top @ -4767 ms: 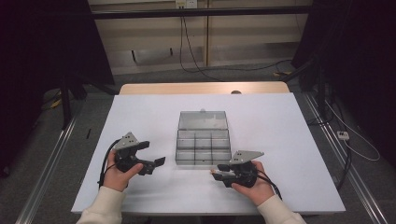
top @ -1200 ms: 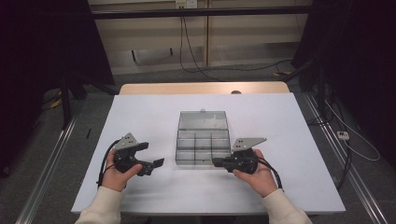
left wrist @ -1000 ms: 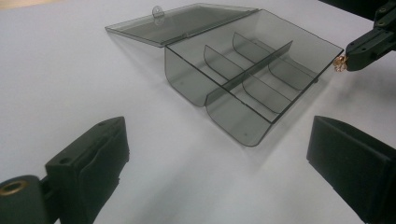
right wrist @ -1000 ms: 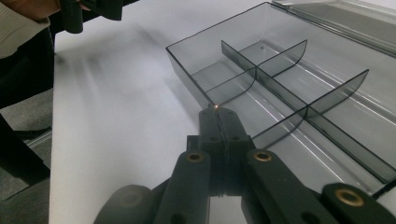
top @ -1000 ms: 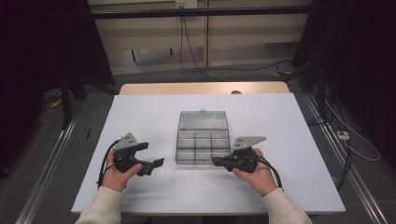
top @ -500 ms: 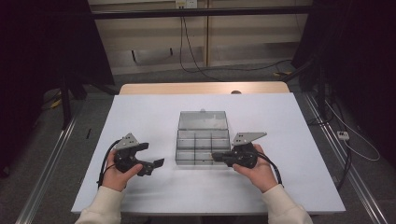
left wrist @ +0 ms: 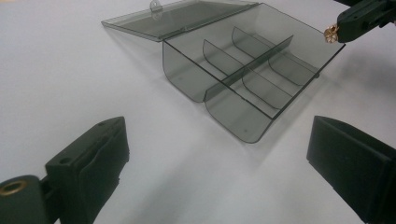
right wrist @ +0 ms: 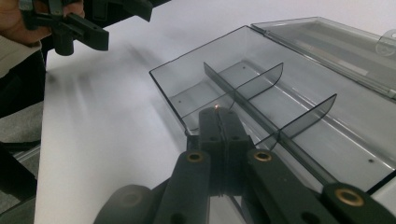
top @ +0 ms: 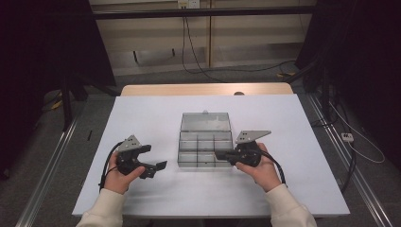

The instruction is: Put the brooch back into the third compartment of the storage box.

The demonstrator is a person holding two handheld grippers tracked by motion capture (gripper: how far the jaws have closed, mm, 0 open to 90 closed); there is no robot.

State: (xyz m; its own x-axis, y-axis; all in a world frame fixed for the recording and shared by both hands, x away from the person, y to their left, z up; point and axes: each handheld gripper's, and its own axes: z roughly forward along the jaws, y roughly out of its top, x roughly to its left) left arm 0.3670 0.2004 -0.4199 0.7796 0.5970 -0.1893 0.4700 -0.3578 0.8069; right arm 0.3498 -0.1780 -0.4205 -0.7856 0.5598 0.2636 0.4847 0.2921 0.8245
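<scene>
A clear grey compartment box (top: 181, 146) lies on the white table with its lid (top: 206, 121) folded open behind it. My right gripper (top: 219, 155) hovers at the box's near right side, shut on a tiny gold-coloured piece (left wrist: 332, 32). In the right gripper view that piece glints at the closed jaw tips (right wrist: 217, 108), above a front compartment of the box (right wrist: 243, 51). My left gripper (top: 155, 158) rests on the table left of the box, its jaws wide open with nothing between them (left wrist: 217, 137). The compartments I can see hold nothing.
The white table (top: 142, 118) has bare room all round the box. Cables and metal rails run along the floor (top: 350, 142) on both sides. A wooden strip (top: 203, 89) borders the table's far edge.
My right gripper has moved forward and up from near the table's front edge to the box's right side, staying shut. The left gripper has stayed in place and open.
</scene>
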